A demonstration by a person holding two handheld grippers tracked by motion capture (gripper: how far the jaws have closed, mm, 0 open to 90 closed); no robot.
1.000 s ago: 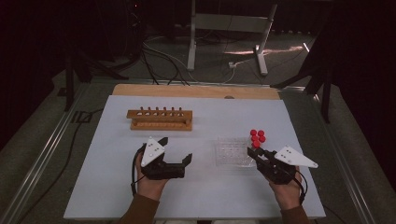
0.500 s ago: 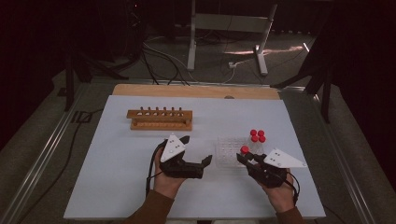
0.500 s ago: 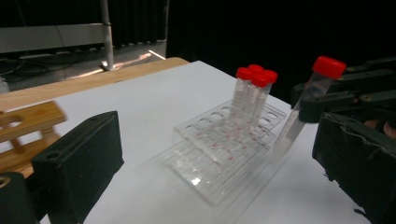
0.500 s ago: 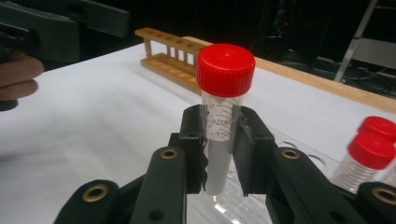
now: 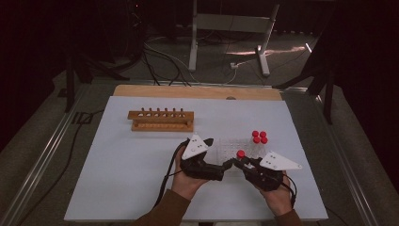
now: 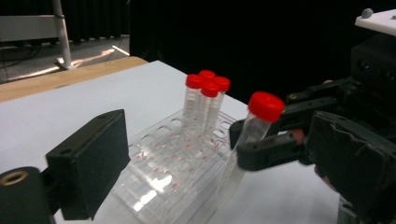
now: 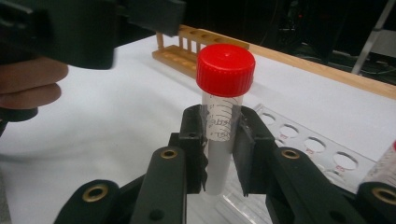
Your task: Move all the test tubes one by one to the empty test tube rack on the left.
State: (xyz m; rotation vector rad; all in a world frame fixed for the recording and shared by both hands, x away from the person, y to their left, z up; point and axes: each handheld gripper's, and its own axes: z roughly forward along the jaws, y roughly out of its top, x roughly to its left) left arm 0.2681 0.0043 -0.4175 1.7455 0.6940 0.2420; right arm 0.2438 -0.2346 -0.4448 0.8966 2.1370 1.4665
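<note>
My right gripper (image 5: pixel 241 161) (image 7: pixel 219 140) is shut on a clear tube with a red cap (image 5: pixel 240 153) (image 7: pixel 223 112) (image 6: pixel 254 126). It holds the tube just over the near edge of the clear plastic rack (image 5: pixel 230 147) (image 6: pixel 163 172). Three more red-capped tubes (image 5: pixel 259 136) (image 6: pixel 205 93) stand together at the rack's far right corner. My left gripper (image 5: pixel 219 154) (image 6: pixel 219 172) is open at the rack's left end, one jaw on either side of the rack's near corner, holding nothing. An empty wooden tube rack (image 5: pixel 161 120) (image 7: pixel 201 46) stands farther back on the left.
Everything rests on a white mat (image 5: pixel 117 160) over the table, with a wooden strip (image 5: pixel 197 92) along the far edge. Cables and a metal stand (image 5: pixel 226 28) lie on the floor beyond. The mat's left half holds nothing.
My right gripper pulled one tube out of the red-capped group and carried it left and nearer. My left gripper moved right, up to the clear rack's left end.
</note>
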